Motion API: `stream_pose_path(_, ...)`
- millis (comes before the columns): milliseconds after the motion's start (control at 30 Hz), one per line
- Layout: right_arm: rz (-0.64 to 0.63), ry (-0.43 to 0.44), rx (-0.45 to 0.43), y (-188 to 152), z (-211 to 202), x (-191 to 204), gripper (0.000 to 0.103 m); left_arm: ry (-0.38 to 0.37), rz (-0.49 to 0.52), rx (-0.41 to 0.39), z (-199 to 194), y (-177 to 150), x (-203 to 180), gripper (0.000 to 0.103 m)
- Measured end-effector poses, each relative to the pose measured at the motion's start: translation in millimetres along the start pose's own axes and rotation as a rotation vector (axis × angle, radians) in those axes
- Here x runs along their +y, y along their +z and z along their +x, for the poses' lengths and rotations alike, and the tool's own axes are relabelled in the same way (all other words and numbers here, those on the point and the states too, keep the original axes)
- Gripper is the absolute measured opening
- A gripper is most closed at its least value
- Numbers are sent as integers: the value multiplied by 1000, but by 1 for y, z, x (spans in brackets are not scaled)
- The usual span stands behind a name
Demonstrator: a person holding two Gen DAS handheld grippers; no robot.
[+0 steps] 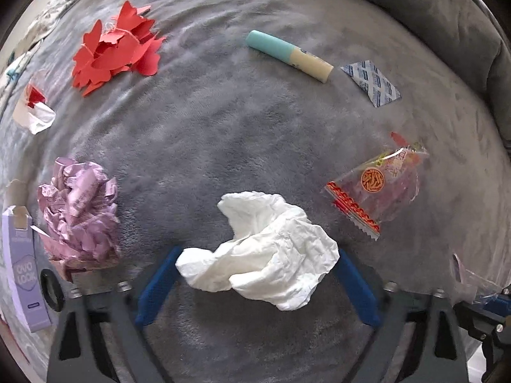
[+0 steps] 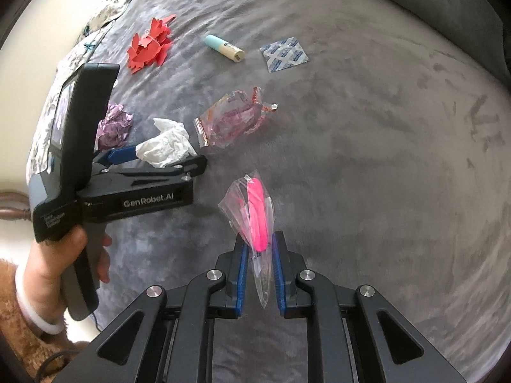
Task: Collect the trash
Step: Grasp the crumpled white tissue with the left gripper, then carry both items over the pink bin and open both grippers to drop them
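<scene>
A crumpled white tissue [image 1: 268, 252] lies on the grey blanket between the blue fingers of my left gripper [image 1: 257, 255], which is wide open around it. The tissue [image 2: 166, 143] and the left gripper [image 2: 159, 156] also show in the right wrist view. My right gripper [image 2: 259, 245] is shut on a clear plastic bag with a pink item [image 2: 257, 217] and holds it above the blanket. Other trash lies about: a clear red-printed wrapper [image 1: 377, 185], crumpled pink foil [image 1: 80, 210], red paper cutouts [image 1: 115, 48], a teal and cream tube [image 1: 289, 56], a blue-white sachet [image 1: 372, 83].
A purple carton [image 1: 22, 268] lies at the left edge, and a white and red wrapper [image 1: 33, 108] farther back. A grey cushion [image 1: 447, 16] rises at the back right. A patterned cloth [image 2: 105, 9] borders the blanket at the far left.
</scene>
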State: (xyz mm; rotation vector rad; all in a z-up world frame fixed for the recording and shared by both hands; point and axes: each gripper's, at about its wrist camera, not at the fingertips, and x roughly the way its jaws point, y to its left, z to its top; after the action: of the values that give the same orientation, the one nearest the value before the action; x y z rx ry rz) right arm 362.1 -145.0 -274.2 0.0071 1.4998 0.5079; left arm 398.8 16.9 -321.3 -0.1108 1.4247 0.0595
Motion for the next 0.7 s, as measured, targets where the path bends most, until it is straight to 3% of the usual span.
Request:
stream_pose_path(33, 1, 3, 2, 0, 0, 0, 14, -5, -6, -11, -4, 1, 4, 47)
stream_pose_path(67, 2, 2, 2, -2, -3, -1, 14, -25, -20, -17, -7, 3, 9, 8)
stream_pose_path(133, 2, 1, 1, -5, -5, -2, 14, -80, -62, 0, -9, 7, 21, 6)
stream_pose_path(200, -1, 1, 0, -3, -4, 1, 14, -81, -47, 0, -11, 8, 24, 6)
stream_pose_path(267, -13, 0, -4, -2, -5, 5, 14, -77, -23, -28, -19, 7, 23, 6)
stream_pose_path(467, -43, 8, -20, -4, -13, 18, 14, -192, -81, -132, -54, -4, 30, 6)
stream_pose_path(700, -143, 38, -20, -15, -18, 55, 14, -191, -198, -168, -91, -67, 58, 6)
